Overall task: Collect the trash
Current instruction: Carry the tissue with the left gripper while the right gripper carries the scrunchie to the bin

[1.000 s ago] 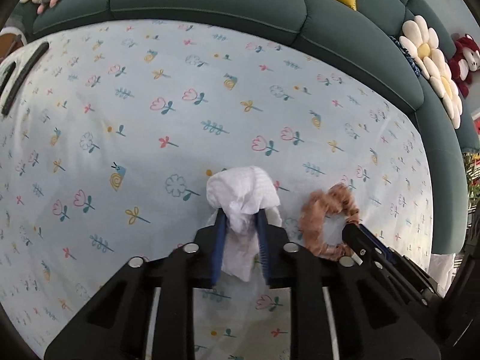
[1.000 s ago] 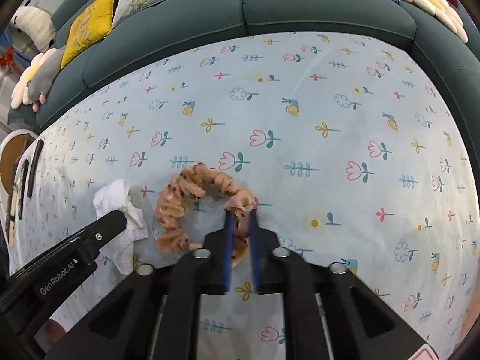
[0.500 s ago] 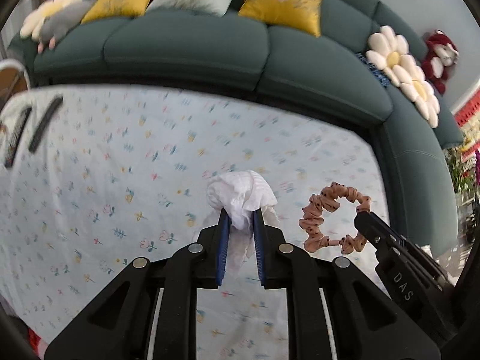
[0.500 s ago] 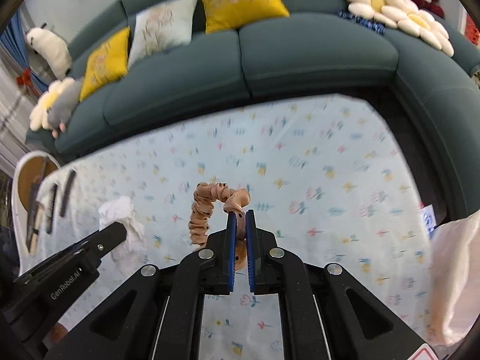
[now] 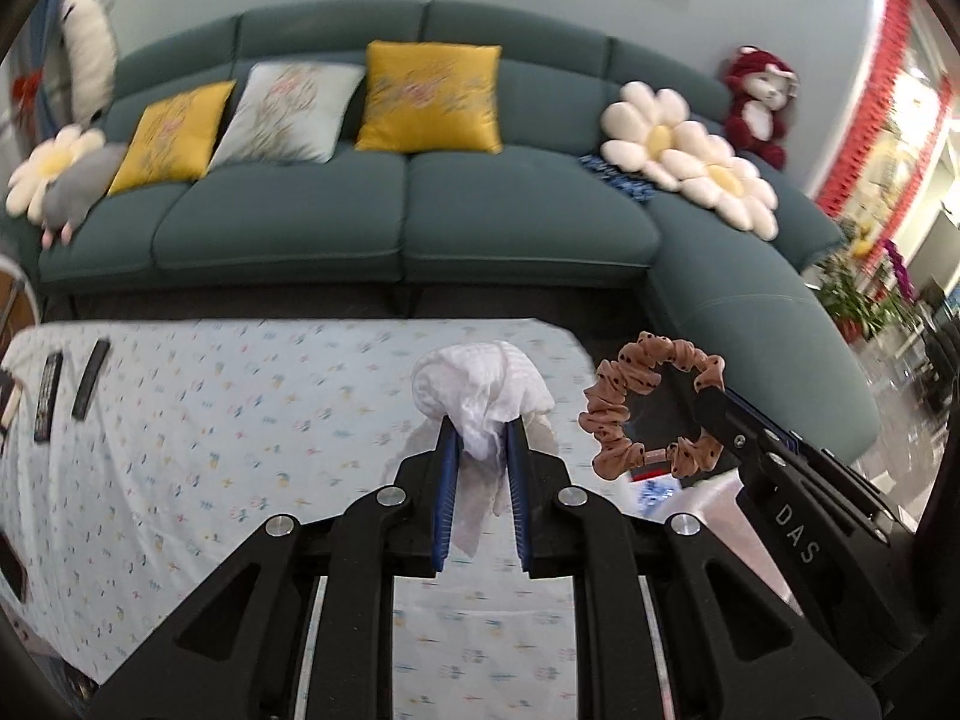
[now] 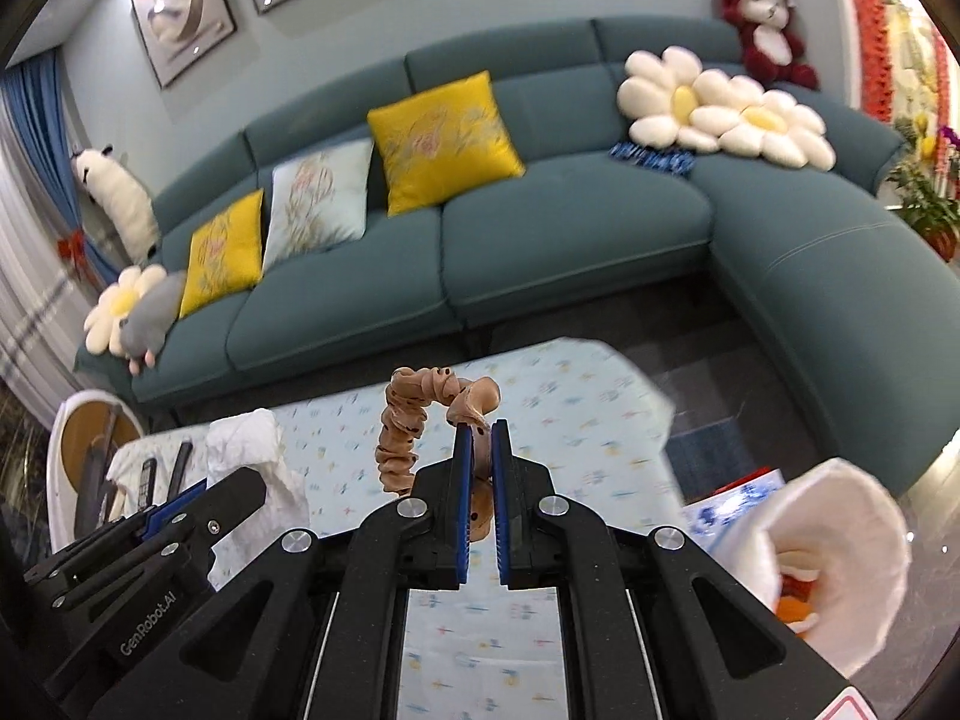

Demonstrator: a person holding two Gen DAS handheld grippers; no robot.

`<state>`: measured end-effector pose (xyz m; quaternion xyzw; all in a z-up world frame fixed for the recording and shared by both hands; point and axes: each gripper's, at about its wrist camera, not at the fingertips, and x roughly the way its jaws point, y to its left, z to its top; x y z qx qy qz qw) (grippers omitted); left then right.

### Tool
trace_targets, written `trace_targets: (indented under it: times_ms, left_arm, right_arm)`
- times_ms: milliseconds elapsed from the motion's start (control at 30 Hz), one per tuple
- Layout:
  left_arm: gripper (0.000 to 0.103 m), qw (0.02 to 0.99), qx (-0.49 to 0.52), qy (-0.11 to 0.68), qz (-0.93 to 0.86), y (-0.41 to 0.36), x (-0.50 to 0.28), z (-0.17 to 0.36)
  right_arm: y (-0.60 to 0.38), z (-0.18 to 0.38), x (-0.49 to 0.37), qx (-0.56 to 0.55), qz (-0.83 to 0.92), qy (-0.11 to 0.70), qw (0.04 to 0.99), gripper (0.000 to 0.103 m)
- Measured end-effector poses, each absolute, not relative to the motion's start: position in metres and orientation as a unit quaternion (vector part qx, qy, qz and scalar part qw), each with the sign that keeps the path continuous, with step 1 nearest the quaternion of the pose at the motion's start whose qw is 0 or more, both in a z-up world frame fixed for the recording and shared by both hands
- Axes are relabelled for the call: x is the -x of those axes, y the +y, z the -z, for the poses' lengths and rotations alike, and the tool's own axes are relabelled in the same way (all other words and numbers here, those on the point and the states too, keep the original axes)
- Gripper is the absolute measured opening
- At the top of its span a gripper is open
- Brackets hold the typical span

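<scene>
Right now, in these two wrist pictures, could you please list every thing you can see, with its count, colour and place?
tissue: 1, white, crumpled, in left gripper
scrunchie: 1, tan with dark dots, in right gripper
table: 1, pale floral cloth, below grippers
remote controls: 2, black, table's left end
sofa: 1, teal, behind table
cushions: 3, two yellow, one pale, on sofa
flower pillows: 3, white and yellow, on sofa
plush toy: 1, red, sofa corner
bag: 1, white, open, right of table
left gripper: 1, black, blue pads, shut on tissue
right gripper: 1, black, blue pads, shut on scrunchie
</scene>
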<state>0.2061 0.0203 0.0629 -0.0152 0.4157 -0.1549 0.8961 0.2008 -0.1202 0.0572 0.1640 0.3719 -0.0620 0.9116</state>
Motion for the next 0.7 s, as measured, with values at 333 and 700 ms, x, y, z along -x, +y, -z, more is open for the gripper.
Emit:
trace_targets:
  times_ms: [333,700]
  left_arm:
    - [0.016,0.894,-0.027,0.390,0.219,-0.065,-0.142,-0.087]
    - [0.016,0.880,-0.066,0.385,0.269,-0.144,-0.095,-0.084]
  right_arm:
    - [-0.195,-0.093,-0.121,-0.178,0.109,0.325,0.922,0.007]
    - [-0.265,-0.091,-0.057,-0.198,0.158,0.308,0.917,0.007]
